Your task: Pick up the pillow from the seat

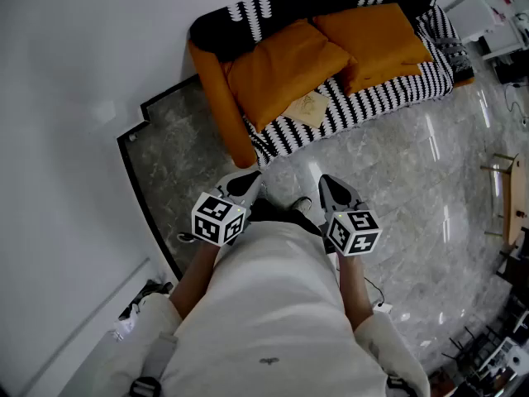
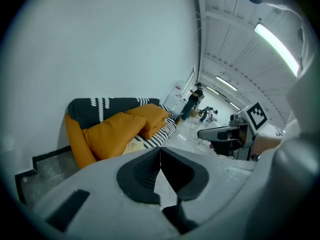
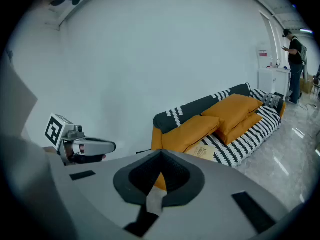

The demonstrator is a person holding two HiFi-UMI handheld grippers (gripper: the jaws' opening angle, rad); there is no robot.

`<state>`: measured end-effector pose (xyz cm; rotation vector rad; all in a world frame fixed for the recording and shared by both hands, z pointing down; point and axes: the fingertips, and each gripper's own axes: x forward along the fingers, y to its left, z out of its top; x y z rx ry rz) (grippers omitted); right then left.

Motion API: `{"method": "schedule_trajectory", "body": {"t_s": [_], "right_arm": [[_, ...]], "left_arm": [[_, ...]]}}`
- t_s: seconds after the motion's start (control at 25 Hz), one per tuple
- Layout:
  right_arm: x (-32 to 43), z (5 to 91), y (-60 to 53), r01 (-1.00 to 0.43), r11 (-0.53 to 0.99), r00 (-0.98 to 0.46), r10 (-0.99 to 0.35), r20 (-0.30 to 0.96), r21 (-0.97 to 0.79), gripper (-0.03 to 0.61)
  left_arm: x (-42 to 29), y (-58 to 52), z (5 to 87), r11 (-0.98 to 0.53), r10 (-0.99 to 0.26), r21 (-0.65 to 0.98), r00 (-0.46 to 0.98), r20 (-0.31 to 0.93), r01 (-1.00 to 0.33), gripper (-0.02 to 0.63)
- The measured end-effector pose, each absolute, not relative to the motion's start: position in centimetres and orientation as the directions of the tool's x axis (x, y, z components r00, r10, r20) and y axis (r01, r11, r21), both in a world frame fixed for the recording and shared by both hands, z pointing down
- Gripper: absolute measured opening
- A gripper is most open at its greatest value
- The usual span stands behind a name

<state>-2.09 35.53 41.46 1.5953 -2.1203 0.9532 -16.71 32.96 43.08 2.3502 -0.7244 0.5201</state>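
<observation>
An orange sofa (image 1: 216,89) with a black-and-white striped throw stands at the wall. Two big orange pillows lean on its back, the left pillow (image 1: 281,69) and the right pillow (image 1: 376,44). A small flat beige cushion-like thing (image 1: 307,107) lies on the seat in front of them. My left gripper (image 1: 252,179) and right gripper (image 1: 324,180) are both shut and empty. They are held side by side close to my body, over the floor and short of the sofa. The pillows (image 2: 117,131) (image 3: 192,129) lie beyond the closed jaws in both gripper views.
Glossy marble floor (image 1: 397,172) lies between me and the sofa. A white wall (image 1: 74,73) runs along the left. White cabinets (image 1: 479,11) stand past the sofa's right end, and a wooden frame (image 1: 514,209) at the right edge. A person (image 3: 295,46) stands far off.
</observation>
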Motion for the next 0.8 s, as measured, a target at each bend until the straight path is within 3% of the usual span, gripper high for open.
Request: {"method": "schedule_trajectory", "body": {"t_s": [0.6,0.8], "right_arm": [[-2.9,41.3,36.2,-0.934,0.098,-0.294,-0.758,0.582,-0.344,0.008],[-3.2,41.5,36.4,-0.937,0.087,-0.282,-0.759,0.587,-0.337,0.008]], "left_arm": [[-17.9,33.6,42.4,-0.678,-0.378,0.436,0.789,0.483,-0.592,0.013],[-18.2,34.5,43.2,-0.696,-0.318,0.463,0.814,0.487,-0.549,0.013]]}}
